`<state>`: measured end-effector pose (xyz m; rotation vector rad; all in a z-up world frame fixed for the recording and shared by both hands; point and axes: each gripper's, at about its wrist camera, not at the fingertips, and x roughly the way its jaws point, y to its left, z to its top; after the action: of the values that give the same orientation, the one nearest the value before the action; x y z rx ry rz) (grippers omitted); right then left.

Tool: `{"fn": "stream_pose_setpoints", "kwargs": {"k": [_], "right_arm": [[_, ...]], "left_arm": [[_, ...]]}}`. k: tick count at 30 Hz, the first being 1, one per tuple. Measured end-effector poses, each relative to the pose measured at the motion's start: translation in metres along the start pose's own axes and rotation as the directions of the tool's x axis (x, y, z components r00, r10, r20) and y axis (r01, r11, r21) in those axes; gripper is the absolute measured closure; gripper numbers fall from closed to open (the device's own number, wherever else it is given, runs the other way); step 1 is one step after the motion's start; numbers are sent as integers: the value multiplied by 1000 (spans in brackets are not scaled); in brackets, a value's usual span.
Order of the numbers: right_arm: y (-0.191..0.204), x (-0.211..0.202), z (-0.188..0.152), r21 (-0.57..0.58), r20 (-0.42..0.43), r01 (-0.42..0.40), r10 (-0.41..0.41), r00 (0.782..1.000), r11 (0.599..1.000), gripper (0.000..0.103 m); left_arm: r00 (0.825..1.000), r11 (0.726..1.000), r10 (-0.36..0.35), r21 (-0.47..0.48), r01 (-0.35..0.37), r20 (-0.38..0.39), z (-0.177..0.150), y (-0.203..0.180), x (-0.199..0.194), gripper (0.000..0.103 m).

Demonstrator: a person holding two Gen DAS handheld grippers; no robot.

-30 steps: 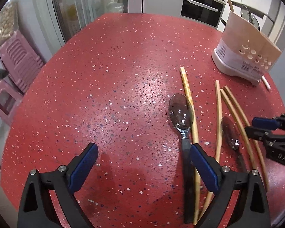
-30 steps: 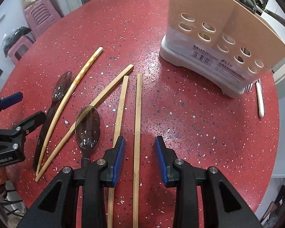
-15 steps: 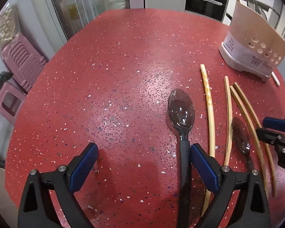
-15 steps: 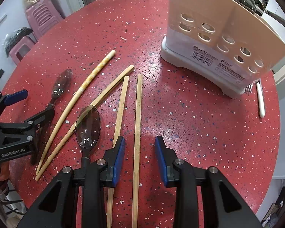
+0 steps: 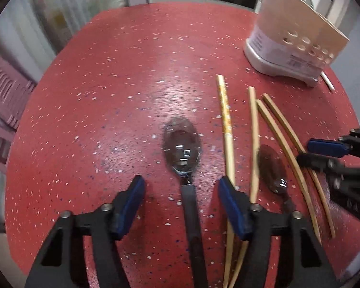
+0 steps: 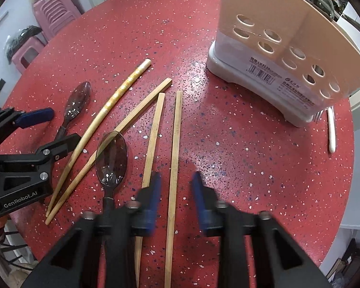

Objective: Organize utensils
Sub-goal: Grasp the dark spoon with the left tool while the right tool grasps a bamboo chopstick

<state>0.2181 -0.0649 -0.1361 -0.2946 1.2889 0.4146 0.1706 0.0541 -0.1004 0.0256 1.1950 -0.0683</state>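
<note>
Two dark spoons and several chopsticks lie on the red table. My left gripper (image 5: 181, 189) is open, its fingers on either side of the handle of one spoon (image 5: 182, 148) without touching it. This spoon also shows in the right wrist view (image 6: 76, 103). My right gripper (image 6: 176, 187) is open around a bamboo chopstick (image 6: 175, 144). The second spoon (image 6: 111, 156) lies just left of it, and it also shows in the left wrist view (image 5: 272, 168). A beige utensil holder (image 6: 283, 48) stands at the back right.
A patterned chopstick (image 6: 112, 98) and two more bamboo chopsticks (image 6: 153, 132) lie between the spoons. A white utensil (image 6: 331, 129) lies right of the holder, near the table edge. Pink stools (image 6: 50, 12) stand beyond the table's left side.
My left gripper moved right until the spoon handle lay between its fingers, and its fingers have narrowed. My right gripper stayed over the chopstick and opened slightly wider.
</note>
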Motion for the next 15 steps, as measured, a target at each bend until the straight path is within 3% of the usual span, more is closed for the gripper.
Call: {"fn": "stream_pose_setpoints", "kwargs": {"k": [2,3,6,10,15], "right_arm": [[-2,-1,0,-5,0,-3,3,1000,1000,97],[-3,-1,1,-6,4,-4,4,1000,1000,97],[-8,-5,-4,17,38,-28,27,999,999,97],[-19,-19,-18,35,108,-68,64,992,997,97],[-34,-51,-38,60,241,-134,116,963,989,97]], "left_arm": [[1000,999,-16,36,16,-9,3,-6,-2,42],[1000,999,-22,46,22,-8,8,-12,-1,67],[999,998,-36,44,36,2,9,-17,-2,67],[995,998,-69,3,69,75,-4,-15,-13,67],[976,994,-90,-44,101,200,-15,-7,-43,67]]}}
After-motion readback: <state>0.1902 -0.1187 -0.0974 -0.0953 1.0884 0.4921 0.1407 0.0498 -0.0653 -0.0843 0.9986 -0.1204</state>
